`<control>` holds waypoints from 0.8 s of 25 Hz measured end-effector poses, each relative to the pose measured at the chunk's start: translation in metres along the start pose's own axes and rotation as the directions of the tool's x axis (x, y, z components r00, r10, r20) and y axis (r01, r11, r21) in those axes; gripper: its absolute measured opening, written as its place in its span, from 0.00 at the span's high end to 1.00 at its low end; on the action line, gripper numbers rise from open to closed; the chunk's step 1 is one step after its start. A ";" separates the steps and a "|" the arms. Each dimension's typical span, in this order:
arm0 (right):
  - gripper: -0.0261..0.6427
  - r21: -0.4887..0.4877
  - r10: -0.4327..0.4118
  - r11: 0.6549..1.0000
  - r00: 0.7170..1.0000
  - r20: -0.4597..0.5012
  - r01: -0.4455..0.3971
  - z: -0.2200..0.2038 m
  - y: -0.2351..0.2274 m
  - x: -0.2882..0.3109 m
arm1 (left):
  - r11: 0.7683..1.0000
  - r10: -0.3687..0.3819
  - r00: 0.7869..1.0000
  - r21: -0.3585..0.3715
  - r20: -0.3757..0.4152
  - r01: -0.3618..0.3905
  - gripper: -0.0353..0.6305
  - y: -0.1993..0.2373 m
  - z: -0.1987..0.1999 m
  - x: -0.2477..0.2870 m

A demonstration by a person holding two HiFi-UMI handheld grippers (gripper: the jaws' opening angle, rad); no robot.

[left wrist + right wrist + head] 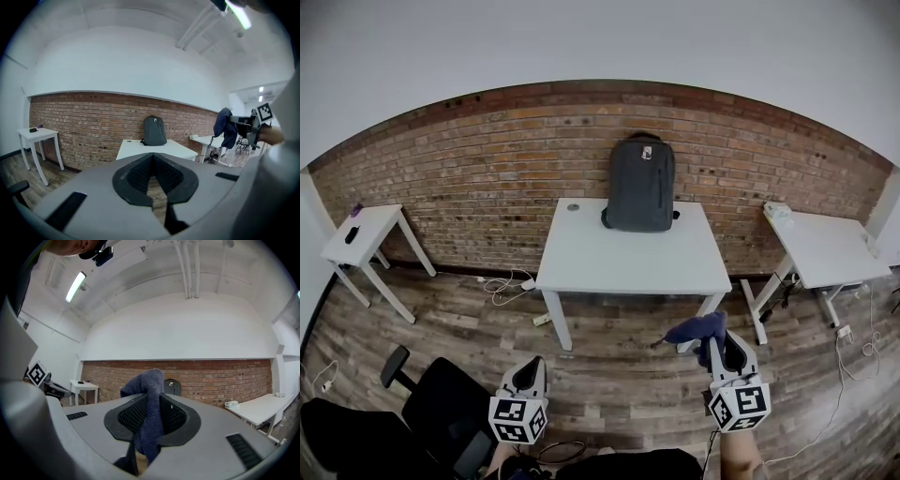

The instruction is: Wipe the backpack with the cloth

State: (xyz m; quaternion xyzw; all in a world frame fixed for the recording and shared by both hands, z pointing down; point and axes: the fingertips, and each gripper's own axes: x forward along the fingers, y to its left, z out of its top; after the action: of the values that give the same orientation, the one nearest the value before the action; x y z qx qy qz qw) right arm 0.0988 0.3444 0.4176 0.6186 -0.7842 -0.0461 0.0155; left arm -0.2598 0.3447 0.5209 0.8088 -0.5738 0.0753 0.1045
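A dark grey backpack point(642, 183) stands upright at the back of a white table point(628, 258), leaning on the brick wall. Both grippers are low and well short of the table. My right gripper point(719, 345) is shut on a dark blue cloth point(697, 328), which bunches up above its tips. In the right gripper view the cloth point(149, 401) fills the jaws of that gripper point(150, 414) and half hides the backpack point(174, 387). My left gripper point(528, 367) is shut and holds nothing. The left gripper view shows the backpack point(154, 131) far beyond this gripper point(153, 164).
A small white table point(366, 234) stands at the left and a longer white table point(830, 248) at the right. A black office chair point(441, 403) is near my left gripper. Cables point(506, 286) lie on the wood floor. A small round object point(573, 207) sits on the middle table.
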 end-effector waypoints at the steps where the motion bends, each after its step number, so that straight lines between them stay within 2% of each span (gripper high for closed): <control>1: 0.85 -0.002 -0.001 1.000 1.000 0.004 0.001 0.002 -0.002 -0.002 | 1.000 -0.003 1.000 0.003 -0.001 0.003 0.95 -0.003 0.000 -0.001; 4: 0.85 0.002 -0.001 1.000 1.000 0.007 0.001 0.002 -0.008 -0.008 | 1.000 -0.011 1.000 0.014 0.001 0.011 0.95 -0.014 0.002 -0.003; 8: 0.85 0.009 0.011 1.000 1.000 -0.004 -0.011 -0.002 -0.020 -0.016 | 1.000 -0.012 1.000 -0.014 0.019 0.012 0.95 -0.032 0.010 -0.008; 20: 0.85 0.046 -0.014 0.999 1.000 0.028 0.012 -0.002 -0.084 -0.050 | 1.000 0.003 1.000 0.027 0.015 -0.004 0.95 -0.092 0.013 -0.013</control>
State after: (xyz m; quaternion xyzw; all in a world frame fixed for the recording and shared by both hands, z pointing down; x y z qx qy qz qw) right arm 0.1919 0.3740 0.4134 0.6232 -0.7812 -0.0370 -0.0103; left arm -0.1771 0.3828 0.4974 0.8096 -0.5750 0.0769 0.0892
